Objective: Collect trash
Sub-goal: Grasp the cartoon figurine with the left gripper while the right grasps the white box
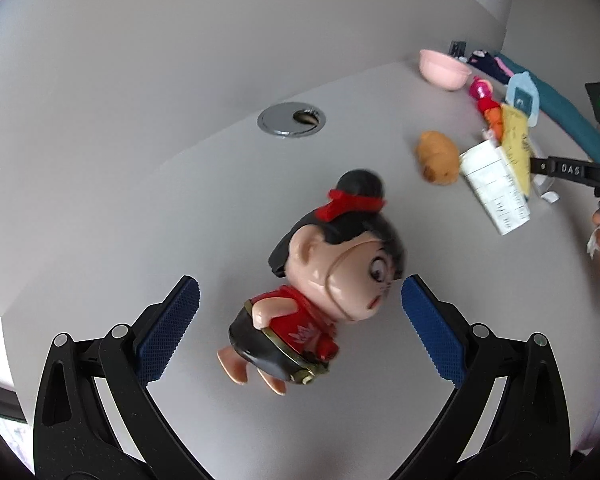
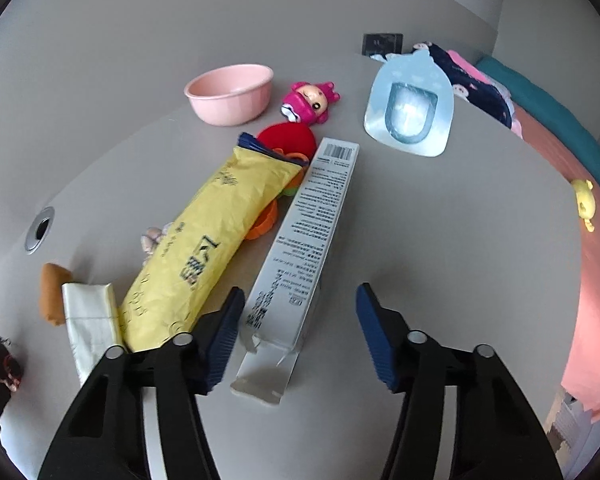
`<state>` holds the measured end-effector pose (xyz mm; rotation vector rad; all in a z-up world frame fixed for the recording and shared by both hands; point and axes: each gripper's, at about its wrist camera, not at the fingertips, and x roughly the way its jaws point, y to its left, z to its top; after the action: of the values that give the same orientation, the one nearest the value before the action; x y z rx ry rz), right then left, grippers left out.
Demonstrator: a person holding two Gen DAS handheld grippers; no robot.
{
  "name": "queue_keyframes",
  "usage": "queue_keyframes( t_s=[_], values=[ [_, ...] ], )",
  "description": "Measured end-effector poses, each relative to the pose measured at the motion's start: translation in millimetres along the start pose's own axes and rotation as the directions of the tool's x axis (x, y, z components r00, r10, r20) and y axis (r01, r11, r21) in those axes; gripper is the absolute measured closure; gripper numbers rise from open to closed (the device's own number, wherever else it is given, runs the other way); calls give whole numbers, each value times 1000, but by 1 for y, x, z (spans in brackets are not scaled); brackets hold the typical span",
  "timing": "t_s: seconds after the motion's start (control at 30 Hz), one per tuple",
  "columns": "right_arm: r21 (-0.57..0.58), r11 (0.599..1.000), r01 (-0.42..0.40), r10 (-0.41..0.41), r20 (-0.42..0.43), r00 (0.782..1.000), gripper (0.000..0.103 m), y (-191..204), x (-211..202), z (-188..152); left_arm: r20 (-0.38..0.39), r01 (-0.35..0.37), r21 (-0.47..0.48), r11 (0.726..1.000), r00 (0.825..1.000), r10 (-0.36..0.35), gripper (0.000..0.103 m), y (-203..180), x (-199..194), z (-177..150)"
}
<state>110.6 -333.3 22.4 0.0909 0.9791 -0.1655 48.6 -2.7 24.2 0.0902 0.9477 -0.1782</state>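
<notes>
Two grippers hover over a grey table (image 2: 440,208) strewn with toys and packaging, and of the trash the long yellow wrapper (image 2: 204,232) and the opened white carton (image 2: 300,240) lie side by side, running from near to far. The right gripper (image 2: 298,340) straddles the carton's near end, pads not pressing, so the step looks like reaching to grasp; next it should drop lower and clench. The left gripper (image 1: 300,320) hangs released around a toy figure (image 1: 320,292), not trash.

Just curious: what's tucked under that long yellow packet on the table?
Under the yellow packet peek a red toy and an orange piece. The rest beneath it is covered.
</notes>
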Motion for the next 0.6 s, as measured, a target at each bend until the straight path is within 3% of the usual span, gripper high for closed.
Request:
queue_keyframes(
  t_s=[0.17, 0.2, 0.23, 0.33, 0.4, 0.6],
  values=[
    [-15, 999, 31, -30, 20, 999, 47, -1, 5, 6, -6, 0, 6, 1000, 1000, 0, 5, 2, 9, 0],
    [-22, 999, 26, -26, 23, 999, 53, 0, 6, 7, -8, -5, 8, 1000, 1000, 5, 5, 0, 11, 0],
    [-29, 999, 19, -18, 24, 1000, 65, 0, 7, 9, -9, -10, 11, 1000, 1000, 10, 6, 0, 13, 0],
    [-32, 999, 10, -10, 22, 1000, 74, -2, 6, 10, -5, 1, 18, 1000, 1000, -1, 23, -3, 14, -1],
    [-4, 1000, -18, 18, 21, 1000, 74, -9, 6, 10, 8, 0, 21, 1000, 1000, 0, 49, -5, 12, 1],
    [40, 995, -88, 87, 26, 996, 75, -27, -8, 4, 10, -11, -9, 1000, 1000, 11, 52, -10, 12, 3]
  ],
)
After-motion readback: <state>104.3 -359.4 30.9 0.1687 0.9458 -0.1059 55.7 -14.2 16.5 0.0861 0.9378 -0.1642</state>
